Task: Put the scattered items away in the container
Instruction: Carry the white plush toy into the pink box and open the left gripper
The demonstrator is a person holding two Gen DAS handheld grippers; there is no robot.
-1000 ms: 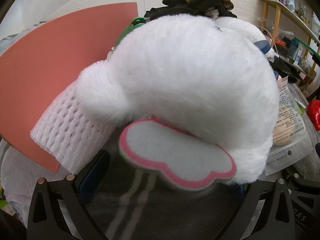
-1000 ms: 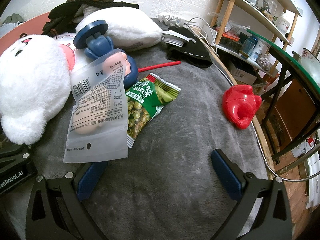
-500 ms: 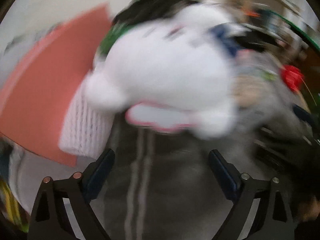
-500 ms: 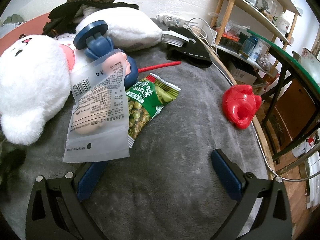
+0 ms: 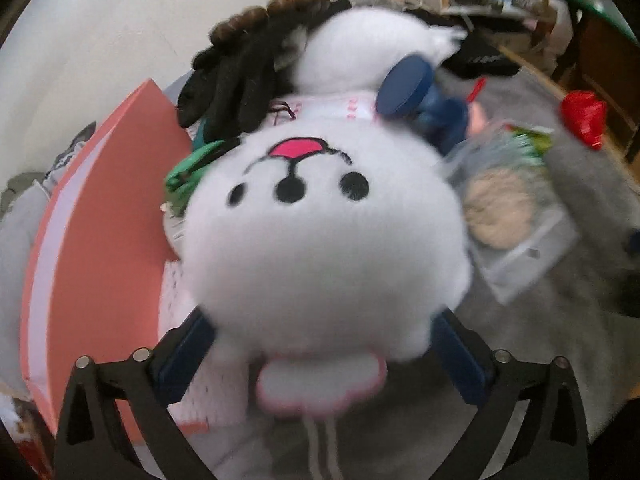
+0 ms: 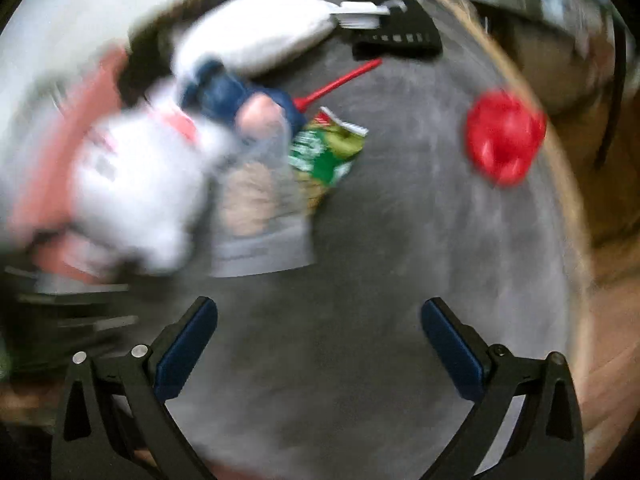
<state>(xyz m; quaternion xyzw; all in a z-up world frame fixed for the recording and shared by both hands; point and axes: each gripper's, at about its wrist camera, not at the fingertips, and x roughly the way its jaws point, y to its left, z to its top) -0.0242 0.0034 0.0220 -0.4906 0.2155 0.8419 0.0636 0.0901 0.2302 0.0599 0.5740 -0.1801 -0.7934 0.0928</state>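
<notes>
A white plush toy (image 5: 320, 232) with a pink mouth fills the left wrist view; my left gripper (image 5: 320, 356) has its jaws wide, one on each side of the toy's lower end, touching or nearly so. The pink box (image 5: 100, 240) stands to its left with white foam netting (image 5: 208, 392) by it. In the blurred right wrist view my right gripper (image 6: 318, 344) is open and empty above the grey cloth; the plush (image 6: 136, 184), a clear pouch (image 6: 260, 208), a green snack bag (image 6: 324, 156) and a red toy (image 6: 504, 136) lie ahead.
A blue-capped figure (image 5: 424, 100), black glove (image 5: 236, 80), brown beads (image 5: 272, 16) and a white pillow (image 6: 260, 36) lie at the back. A red stick (image 6: 340, 80) and a black item (image 6: 396, 36) lie beyond. The table edge curves along the right.
My left gripper swung over the plush toy, which now faces the camera between the fingers. My right gripper rose and moves fast; its view is blurred.
</notes>
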